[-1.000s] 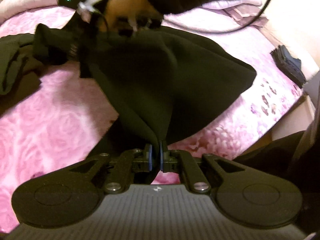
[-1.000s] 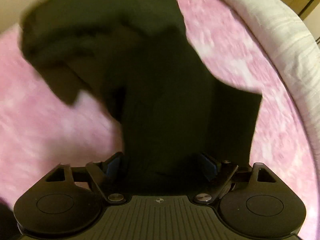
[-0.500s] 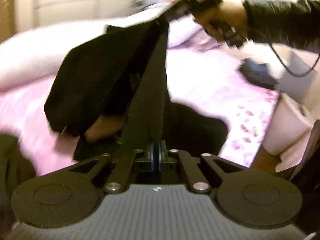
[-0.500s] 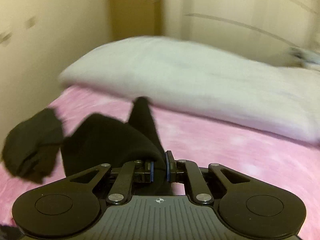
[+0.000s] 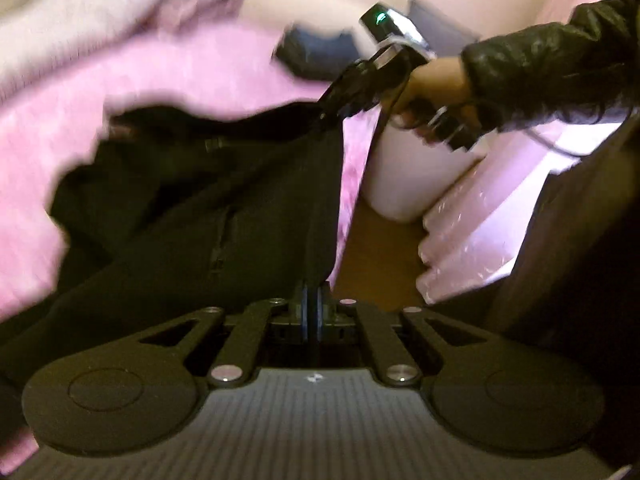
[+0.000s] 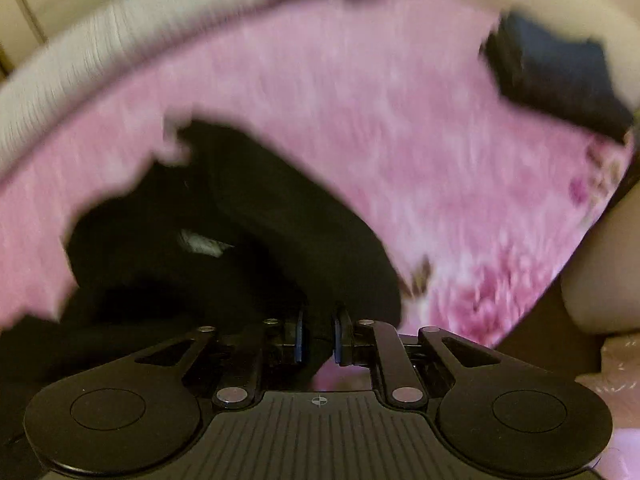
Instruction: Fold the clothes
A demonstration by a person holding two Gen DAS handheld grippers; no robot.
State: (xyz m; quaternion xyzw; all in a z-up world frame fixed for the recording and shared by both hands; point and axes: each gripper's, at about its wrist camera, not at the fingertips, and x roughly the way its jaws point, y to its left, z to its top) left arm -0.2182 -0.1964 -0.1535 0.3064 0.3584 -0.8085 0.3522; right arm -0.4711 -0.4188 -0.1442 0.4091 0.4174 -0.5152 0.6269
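- Black garment (image 5: 240,200) hangs stretched between my two grippers, its loose bulk slumped over the pink floral bedspread (image 5: 60,140) below.
- From the right wrist view the same dark cloth (image 6: 248,248) lies in soft folds on the spread, with a small pale tag (image 6: 202,245) showing among them.
- My left gripper (image 5: 313,312) has its fingers pressed together on a narrow edge of the fabric, which rises taut from the tips.
- My right gripper (image 6: 319,340) pinches a fold of the cloth; its blue-padded fingers stand slightly apart with fabric filling the gap.
- In the left view my right hand (image 5: 436,84) grips that tool's handle, a black jacket sleeve (image 5: 552,68) reaching to the wrist, a green light on the tool body.
- Near the far edge of the bed sits a dark folded item (image 6: 560,84), possibly more clothing; motion blur makes it hard to tell.
- Beyond the spread runs a long pale pillow (image 6: 80,52).
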